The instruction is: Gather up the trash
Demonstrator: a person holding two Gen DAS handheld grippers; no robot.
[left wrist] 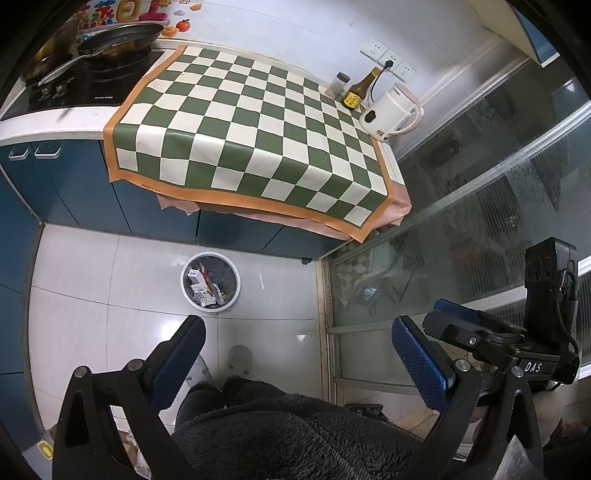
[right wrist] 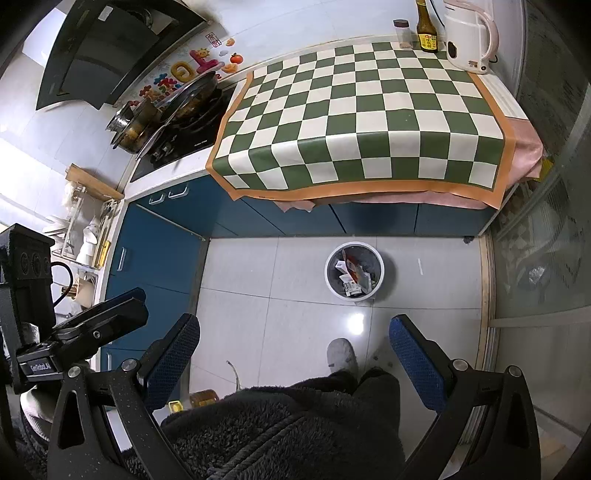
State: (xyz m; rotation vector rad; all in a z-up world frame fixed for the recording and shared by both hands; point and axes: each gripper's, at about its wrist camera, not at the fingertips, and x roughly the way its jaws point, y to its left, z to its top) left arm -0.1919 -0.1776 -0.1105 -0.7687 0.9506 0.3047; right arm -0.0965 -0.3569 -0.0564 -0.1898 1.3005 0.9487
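Observation:
A round white trash bin [left wrist: 210, 282] stands on the tiled floor below the counter, holding several cartons and wrappers; it also shows in the right wrist view [right wrist: 354, 271]. My left gripper [left wrist: 298, 360] is open and empty, held high above the floor, back from the bin. My right gripper [right wrist: 294, 356] is open and empty at a similar height. The green-and-white checkered cloth [left wrist: 255, 125] on the counter carries no loose trash; it shows in the right wrist view too [right wrist: 369, 114].
A white kettle [right wrist: 469, 35], a brown sauce bottle [right wrist: 426, 29] and a spice jar [right wrist: 402, 34] stand at the counter's back right. A stove with pans [right wrist: 173, 110] is left. Blue cabinets [right wrist: 159, 254] and a glass sliding door [left wrist: 480, 221] flank the floor. My grey slipper [right wrist: 341, 356] is below.

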